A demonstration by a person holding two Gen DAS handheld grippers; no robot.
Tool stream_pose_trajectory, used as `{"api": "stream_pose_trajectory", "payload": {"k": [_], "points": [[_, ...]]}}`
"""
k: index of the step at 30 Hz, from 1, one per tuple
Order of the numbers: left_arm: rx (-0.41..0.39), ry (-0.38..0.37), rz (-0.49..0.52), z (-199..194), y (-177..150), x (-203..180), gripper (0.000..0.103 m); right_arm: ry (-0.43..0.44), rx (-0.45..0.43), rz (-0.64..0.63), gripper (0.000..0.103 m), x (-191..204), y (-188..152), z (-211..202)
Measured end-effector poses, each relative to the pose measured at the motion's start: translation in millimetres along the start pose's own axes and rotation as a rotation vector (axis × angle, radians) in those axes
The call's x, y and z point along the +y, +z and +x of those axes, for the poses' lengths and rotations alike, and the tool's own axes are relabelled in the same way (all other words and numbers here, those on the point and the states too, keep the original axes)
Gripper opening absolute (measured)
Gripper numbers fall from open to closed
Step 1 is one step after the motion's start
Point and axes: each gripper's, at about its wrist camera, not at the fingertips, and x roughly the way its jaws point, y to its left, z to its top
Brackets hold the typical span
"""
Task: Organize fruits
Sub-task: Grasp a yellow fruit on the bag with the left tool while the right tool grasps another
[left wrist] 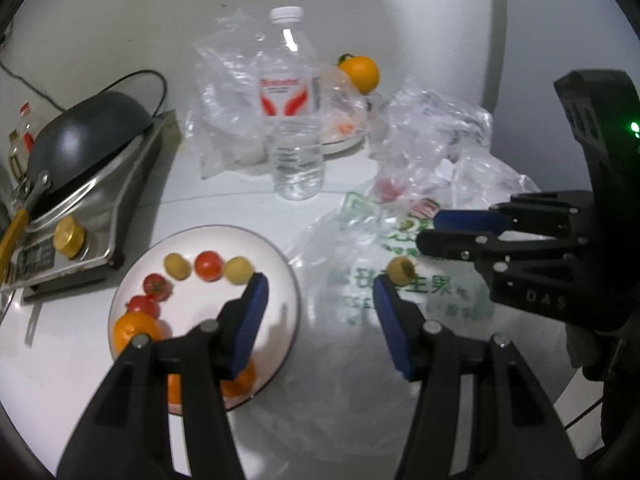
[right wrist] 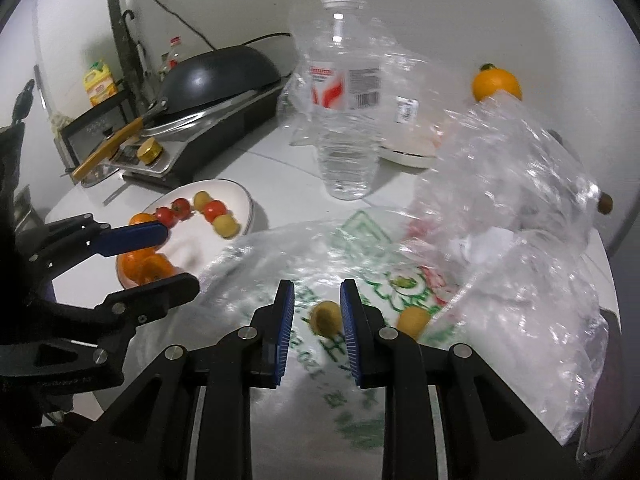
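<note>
The right gripper [right wrist: 316,320] hangs low over the printed plastic bag [right wrist: 360,272], its jaws partly apart with a small yellow fruit [right wrist: 326,317] between the tips, apparently lined up for a pinch; whether the pads touch it cannot be told. A second yellow fruit [right wrist: 413,321] lies just beside it on the bag. The left gripper [left wrist: 320,292] is spread wide and empty, straddling the plate's [left wrist: 280,256] right rim, perhaps ready to receive. The plate holds red tomatoes [left wrist: 208,265], yellow fruits [left wrist: 177,266] and oranges [left wrist: 134,330] in an arc. Farther back, a water bottle [left wrist: 294,120] stands before a lone orange [left wrist: 359,72].
</note>
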Motion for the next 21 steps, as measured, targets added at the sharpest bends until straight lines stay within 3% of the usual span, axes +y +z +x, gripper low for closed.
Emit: {"api": "stream_pose_trajectory", "payload": {"k": [21], "points": [[0.062,-0.039,0.09,51.0,10.1,-57.4,0.056,0.016,0.059,0.055,0.025,-60.5,-16.1,22.3]]}}
